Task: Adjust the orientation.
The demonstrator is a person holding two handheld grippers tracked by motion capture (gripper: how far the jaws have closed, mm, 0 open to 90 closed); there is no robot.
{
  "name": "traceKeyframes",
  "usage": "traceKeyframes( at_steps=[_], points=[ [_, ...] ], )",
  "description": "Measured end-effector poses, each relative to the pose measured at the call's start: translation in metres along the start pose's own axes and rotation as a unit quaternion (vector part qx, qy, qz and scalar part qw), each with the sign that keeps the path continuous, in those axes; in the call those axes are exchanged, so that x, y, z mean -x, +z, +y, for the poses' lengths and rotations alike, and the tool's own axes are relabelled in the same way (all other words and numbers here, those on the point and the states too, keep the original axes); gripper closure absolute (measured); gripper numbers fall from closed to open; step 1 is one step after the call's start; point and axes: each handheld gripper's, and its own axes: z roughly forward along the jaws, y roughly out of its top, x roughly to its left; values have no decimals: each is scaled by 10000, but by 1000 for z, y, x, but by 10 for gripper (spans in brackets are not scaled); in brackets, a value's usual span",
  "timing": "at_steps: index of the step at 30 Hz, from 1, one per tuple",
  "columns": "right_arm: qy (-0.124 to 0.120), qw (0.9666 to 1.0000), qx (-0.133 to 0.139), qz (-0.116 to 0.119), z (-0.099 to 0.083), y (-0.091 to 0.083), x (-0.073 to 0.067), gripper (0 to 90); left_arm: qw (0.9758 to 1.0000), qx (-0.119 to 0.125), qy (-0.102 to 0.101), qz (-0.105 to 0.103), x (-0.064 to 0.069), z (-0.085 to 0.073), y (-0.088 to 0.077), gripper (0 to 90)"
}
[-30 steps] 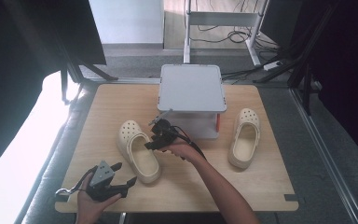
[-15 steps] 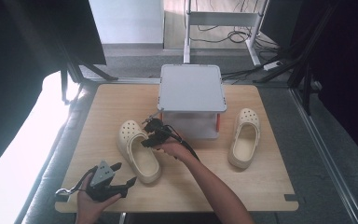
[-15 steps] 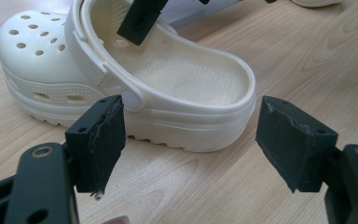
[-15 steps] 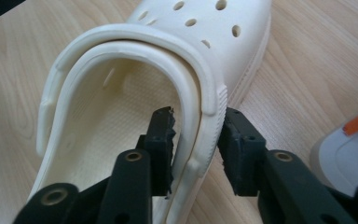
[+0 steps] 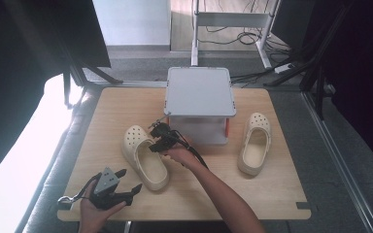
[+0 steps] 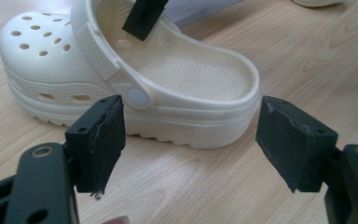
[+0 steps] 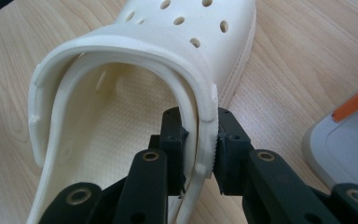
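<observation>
Clogs number two on one wooden tabletop (image 5: pixel 126 104), both cream. Biggest thing on the tabletop is one grey box (image 5: pixel 199 92) at the middle back. The right clog (image 5: pixel 255 143) lies alone beside the box, near the right edge, with open wood around it. The left clog (image 5: pixel 144 156) lies left of the box front, with much free wood to its left and in front.

Two tools work here. The right hand-held gripper (image 7: pixel 200 147) has just been closing, and its pads now pinch the left clog's side wall and strap by the rivet. The left hand-held gripper (image 6: pixel 191 140) rests near the front left corner, spread wide, holding nothing, aimed at that clog's heel.
</observation>
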Motion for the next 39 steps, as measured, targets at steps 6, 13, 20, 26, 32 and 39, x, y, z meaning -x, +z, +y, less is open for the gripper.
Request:
traceKeyframes(
  at_steps=[6, 13, 20, 26, 32, 39],
  points=[
    [-3, 9999, 139, -45, 1, -7, -2, 775, 10000, -1, 1, 18, 0, 0, 0, 246],
    [-34, 9994, 343, 35, -5, -26, -7, 778, 10000, 12, -6, 24, -1, 0, -1, 245],
    [194, 9979, 618, -15, -31, -57, -2, 777, 10000, 5, -19, -11, 0, 0, 0, 245],
    [328, 9964, 771, -130, -62, -74, 3, 777, 10000, -8, -14, -29, 0, 1, 3, 245],
    [509, 9949, 847, -201, -89, -90, 13, 777, 10000, 10, -13, -49, -4, 4, 6, 246],
    [730, 9918, 985, -362, -119, -113, 22, 777, 9999, -4, -4, -104, -4, 5, 10, 246]
  ],
)
